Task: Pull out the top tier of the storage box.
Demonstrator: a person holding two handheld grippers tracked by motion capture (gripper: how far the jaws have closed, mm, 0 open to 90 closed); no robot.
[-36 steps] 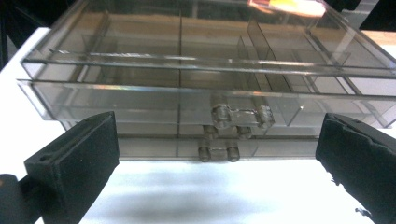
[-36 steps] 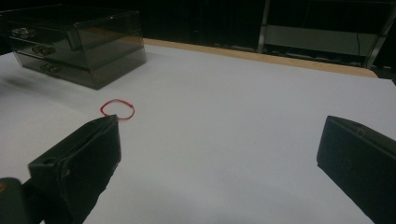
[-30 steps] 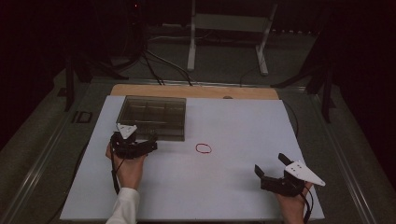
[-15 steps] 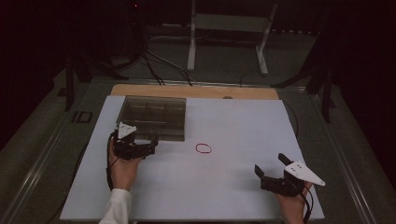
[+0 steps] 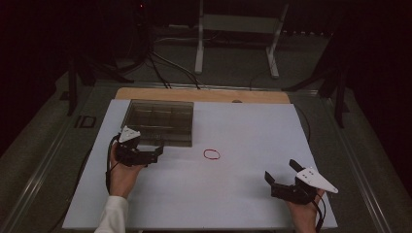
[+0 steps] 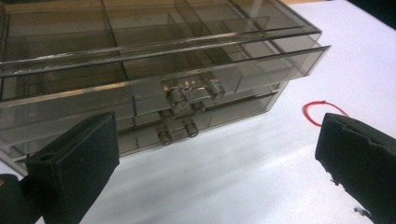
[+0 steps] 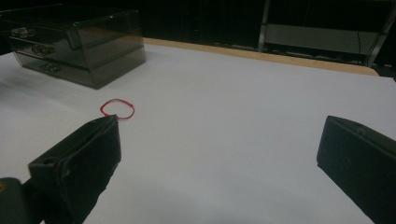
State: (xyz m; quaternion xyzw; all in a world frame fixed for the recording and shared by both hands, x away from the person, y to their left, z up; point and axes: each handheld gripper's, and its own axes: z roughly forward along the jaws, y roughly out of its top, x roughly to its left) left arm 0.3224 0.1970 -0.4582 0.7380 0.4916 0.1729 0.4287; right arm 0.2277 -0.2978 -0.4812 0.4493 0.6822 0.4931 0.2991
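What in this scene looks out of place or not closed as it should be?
The top drawer of the clear drawer box stands slightly pulled out, its front ahead of the lower drawers. A red rubber band lies loose on the white table. Both grippers, left gripper and right gripper, are open and hold nothing.

Both tongs gape wide: left tongs (image 5: 145, 154) far forward, right tongs (image 5: 284, 175) near the person.

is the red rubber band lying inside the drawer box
No, the rubber band lies on the white table, apart from the drawer box.
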